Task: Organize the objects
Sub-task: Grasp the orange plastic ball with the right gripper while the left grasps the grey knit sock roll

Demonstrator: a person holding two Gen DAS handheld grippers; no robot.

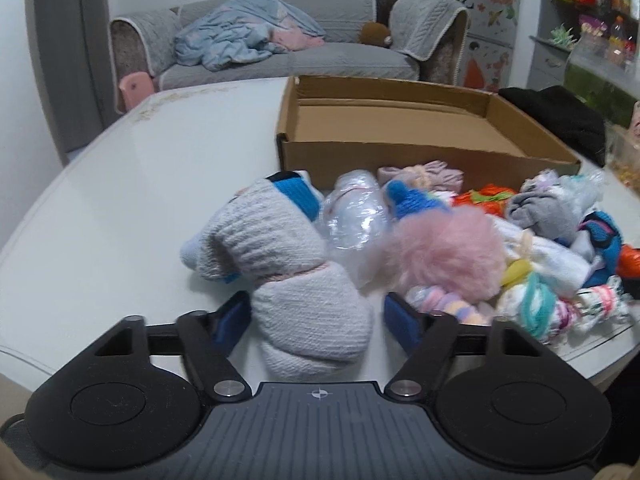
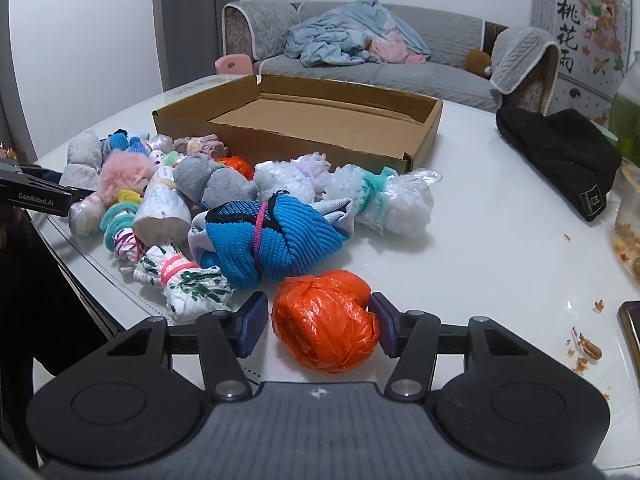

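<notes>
The left gripper [image 1: 318, 316] straddles a grey knitted bundle [image 1: 304, 304]; grip unclear. The right gripper [image 2: 318, 326] brackets an orange bundle [image 2: 326, 320], its right pad touching. Beyond both stands 1 cardboard box [image 2: 280, 136].

My right gripper [image 2: 319, 328] is low over the white table [image 2: 480, 240], jaws straddling the orange plastic bundle [image 2: 326, 320]; right pad touches it, left pad shows a thin gap. Just beyond sits the blue knit bundle [image 2: 272, 236] at the near edge of the pile. Empty cardboard box [image 2: 304, 136] behind, black beanie [image 2: 560, 156] far right.
</notes>
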